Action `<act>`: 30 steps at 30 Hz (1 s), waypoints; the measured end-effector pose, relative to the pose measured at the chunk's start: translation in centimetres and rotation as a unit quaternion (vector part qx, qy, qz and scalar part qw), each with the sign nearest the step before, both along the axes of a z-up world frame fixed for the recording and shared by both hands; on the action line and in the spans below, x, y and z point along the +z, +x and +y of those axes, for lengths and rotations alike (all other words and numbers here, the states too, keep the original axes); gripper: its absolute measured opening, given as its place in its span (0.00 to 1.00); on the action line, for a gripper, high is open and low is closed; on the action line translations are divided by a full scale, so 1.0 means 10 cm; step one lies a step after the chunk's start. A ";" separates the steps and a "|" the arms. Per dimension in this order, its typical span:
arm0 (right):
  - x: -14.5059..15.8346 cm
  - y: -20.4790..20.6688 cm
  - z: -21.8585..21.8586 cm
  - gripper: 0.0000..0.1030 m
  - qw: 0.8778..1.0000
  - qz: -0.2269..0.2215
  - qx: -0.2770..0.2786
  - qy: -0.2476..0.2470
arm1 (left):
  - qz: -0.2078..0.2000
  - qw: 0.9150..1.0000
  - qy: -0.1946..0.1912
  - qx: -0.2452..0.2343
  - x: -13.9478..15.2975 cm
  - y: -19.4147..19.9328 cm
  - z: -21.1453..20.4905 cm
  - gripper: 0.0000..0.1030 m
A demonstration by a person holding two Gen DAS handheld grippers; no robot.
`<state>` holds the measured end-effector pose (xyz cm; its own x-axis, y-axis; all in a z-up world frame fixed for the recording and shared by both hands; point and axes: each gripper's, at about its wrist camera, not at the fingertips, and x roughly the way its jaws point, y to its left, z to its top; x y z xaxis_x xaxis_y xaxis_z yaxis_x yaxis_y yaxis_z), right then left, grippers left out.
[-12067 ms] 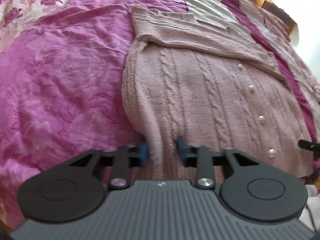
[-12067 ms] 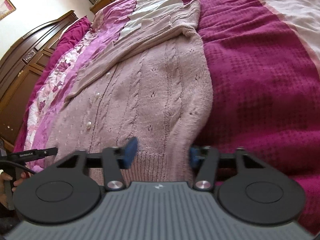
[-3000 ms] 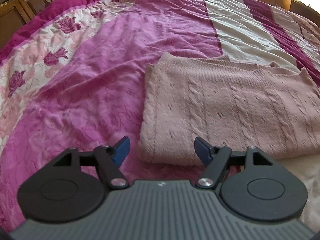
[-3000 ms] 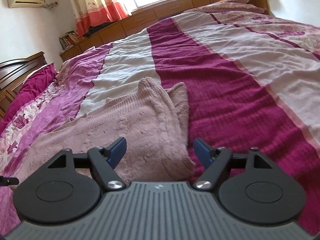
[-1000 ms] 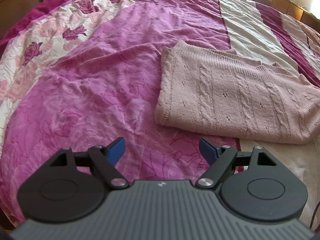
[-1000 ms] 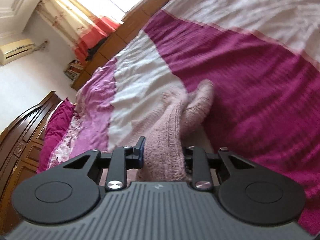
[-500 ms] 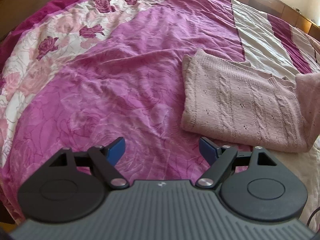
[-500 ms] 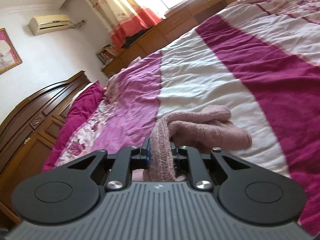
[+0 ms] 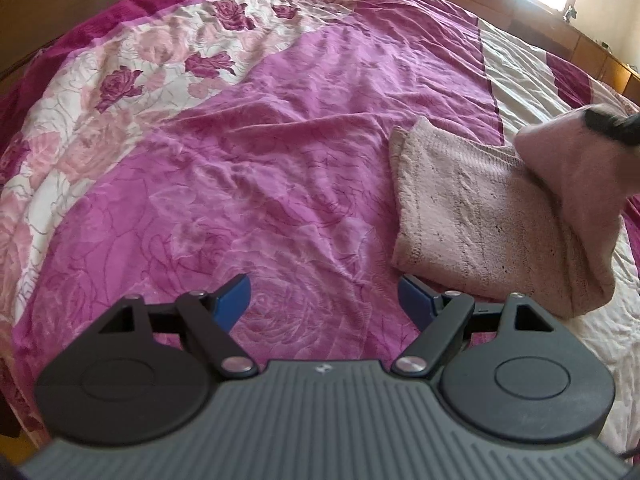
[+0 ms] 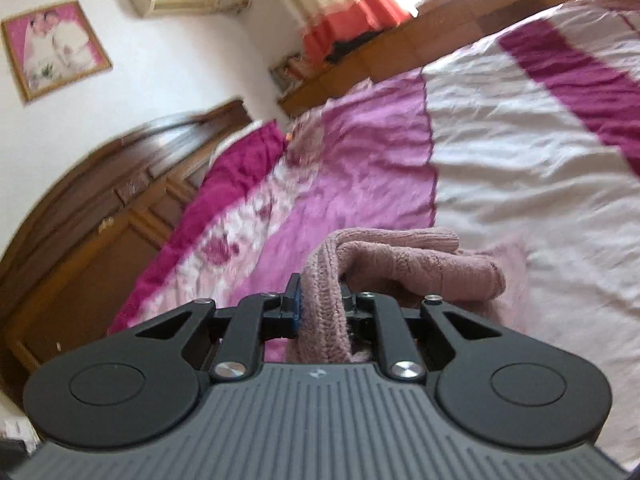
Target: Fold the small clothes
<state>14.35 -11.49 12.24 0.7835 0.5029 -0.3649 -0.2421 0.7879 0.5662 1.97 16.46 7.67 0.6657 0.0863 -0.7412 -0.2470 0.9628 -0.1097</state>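
A pale pink knit cardigan [image 9: 480, 216] lies folded on the bed at the right of the left wrist view. Its right end [image 9: 576, 184] is lifted off the bed in a peak, held by my right gripper [image 9: 608, 124], which shows dark at the frame edge. In the right wrist view my right gripper [image 10: 320, 304] is shut on a thick fold of the cardigan [image 10: 400, 260], which drapes forward. My left gripper [image 9: 324, 300] is open and empty, low over the bedspread, just left of the cardigan's near corner.
The bed is covered by a magenta and pink floral bedspread [image 9: 224, 160] with cream stripes [image 10: 520, 160]. A dark wooden headboard [image 10: 100, 208] stands at the left. Wooden cabinets [image 9: 520, 12] run along the far side under a window.
My right gripper has lifted the cardigan's right end higher and carried it leftward over the rest. My left gripper has drifted left, still open.
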 end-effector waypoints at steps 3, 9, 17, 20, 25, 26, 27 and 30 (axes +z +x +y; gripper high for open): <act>-0.21 0.00 0.23 0.16 0.999 0.021 0.021 -0.016 | -0.001 1.000 0.001 0.003 -0.01 -0.03 0.04 0.80; -0.65 0.00 0.49 0.18 0.996 0.059 0.053 -0.046 | -0.004 1.000 -0.004 0.005 -0.02 0.00 0.08 0.80; -0.64 -0.26 0.42 0.65 0.997 0.054 0.061 -0.011 | -0.029 0.999 -0.009 -0.025 0.10 0.12 -0.06 0.80; -0.57 -0.49 0.30 0.70 0.998 0.040 0.046 -0.015 | -0.041 0.998 -0.012 -0.040 0.14 0.18 -0.13 0.80; -0.47 -0.83 0.03 0.77 0.999 0.018 0.010 -0.037 | -0.052 0.997 -0.011 -0.064 0.18 0.26 -0.29 0.80; -0.45 -0.89 -0.04 0.79 0.999 0.013 0.001 -0.042 | -0.053 0.996 -0.012 -0.068 0.19 0.28 -0.32 0.80; -0.44 -0.93 -0.09 0.80 0.999 0.011 -0.007 -0.045 | -0.055 0.996 -0.014 -0.072 0.19 0.29 -0.34 0.80; -0.42 -1.01 -0.28 0.81 0.998 0.010 -0.032 -0.045 | -0.057 0.995 -0.020 -0.082 0.19 0.35 -0.40 0.80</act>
